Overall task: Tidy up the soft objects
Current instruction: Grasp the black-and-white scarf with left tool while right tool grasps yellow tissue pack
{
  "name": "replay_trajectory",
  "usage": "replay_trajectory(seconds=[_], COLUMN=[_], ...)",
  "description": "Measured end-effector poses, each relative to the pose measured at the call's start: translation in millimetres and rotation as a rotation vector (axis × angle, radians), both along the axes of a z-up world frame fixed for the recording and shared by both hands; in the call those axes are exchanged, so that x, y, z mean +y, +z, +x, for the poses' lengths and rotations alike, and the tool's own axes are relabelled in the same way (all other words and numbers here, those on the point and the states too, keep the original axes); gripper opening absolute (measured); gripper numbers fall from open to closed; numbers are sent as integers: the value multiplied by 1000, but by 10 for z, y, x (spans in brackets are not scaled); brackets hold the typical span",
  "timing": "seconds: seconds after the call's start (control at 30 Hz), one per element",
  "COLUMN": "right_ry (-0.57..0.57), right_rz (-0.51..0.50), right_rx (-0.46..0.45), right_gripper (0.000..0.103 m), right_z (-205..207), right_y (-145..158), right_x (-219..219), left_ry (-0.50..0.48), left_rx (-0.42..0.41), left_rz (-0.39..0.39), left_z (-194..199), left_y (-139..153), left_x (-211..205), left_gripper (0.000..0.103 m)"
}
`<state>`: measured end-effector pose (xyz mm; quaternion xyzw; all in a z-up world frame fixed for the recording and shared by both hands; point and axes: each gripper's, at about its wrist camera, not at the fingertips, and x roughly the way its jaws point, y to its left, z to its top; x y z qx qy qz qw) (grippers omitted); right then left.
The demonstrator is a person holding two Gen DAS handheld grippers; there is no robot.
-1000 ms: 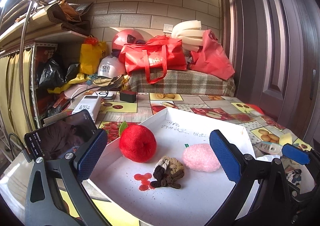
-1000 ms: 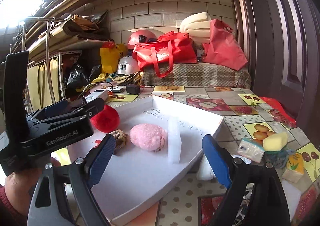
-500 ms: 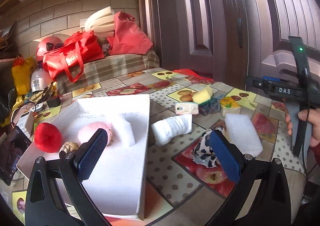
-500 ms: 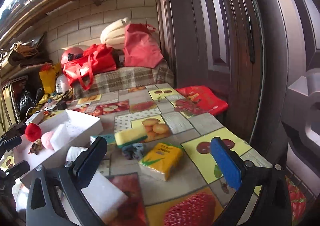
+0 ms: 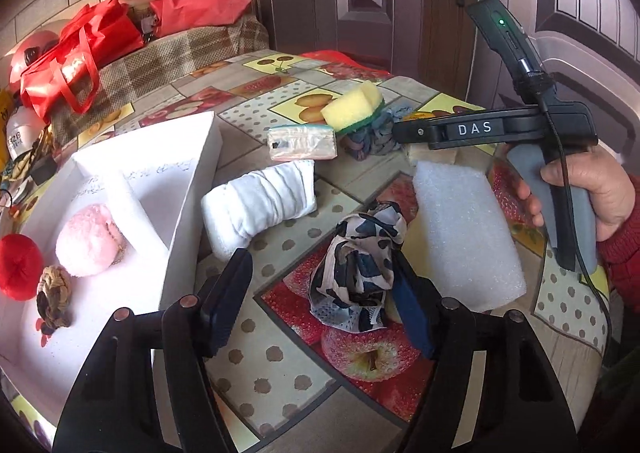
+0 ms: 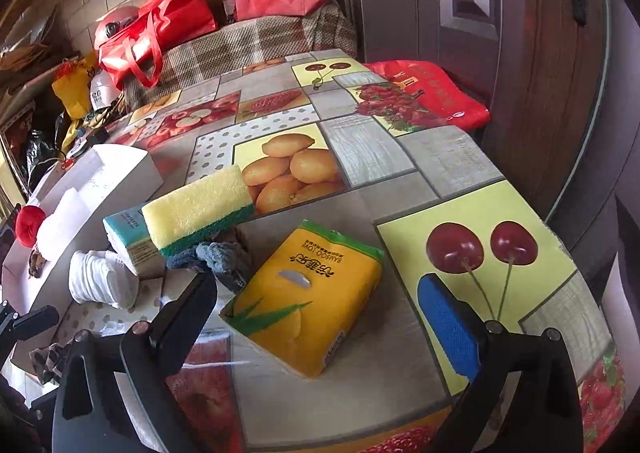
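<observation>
Left tool (image 5: 320, 301) closing around the crumpled black-and-cream patterned cloth (image 5: 360, 265), I count three soft pieces in the white cardboard tray (image 5: 188, 213) at nine o'clock, several still outside.

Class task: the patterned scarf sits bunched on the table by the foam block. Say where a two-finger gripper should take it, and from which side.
Grip the patterned scarf across its bunched middle, coming from above at the near side. It stands in a tall crumpled heap, so its sides give the pads something to pinch. The left gripper already straddles it, jaws closing.
</observation>
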<state>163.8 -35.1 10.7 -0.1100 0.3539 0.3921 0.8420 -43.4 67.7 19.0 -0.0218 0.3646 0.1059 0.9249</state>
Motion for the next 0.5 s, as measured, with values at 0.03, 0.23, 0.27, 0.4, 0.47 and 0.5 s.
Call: replay_trajectory(seconds=[0.03, 0.23, 0.27, 0.4, 0.47, 0.5], right_ry=[11, 30, 31, -5, -21, -23], right_rz=[-18, -47, -30, 77, 158, 195], right_rx=[6, 3, 13, 44, 20, -9], right_gripper=[98, 61, 54, 50, 49, 49], right_z=[-2, -41, -46, -22, -66, -118], right_y=[-23, -41, -27, 46, 135, 189], right_x=[48, -2, -65, -400, -558, -609], left_ry=[-14, -56, -53, -18, 1, 6], left_rx=[25, 89, 77, -17, -65, -95], left_rz=[-2, -10, -17, -40, -35, -31], left_z=[52, 260, 237, 85, 13, -39], left_y=[-30, -129, -115, 4, 68, 102], left_x=[-15, -91, -75, 13, 26, 23], left_gripper=[70, 37, 34, 33, 33, 33])
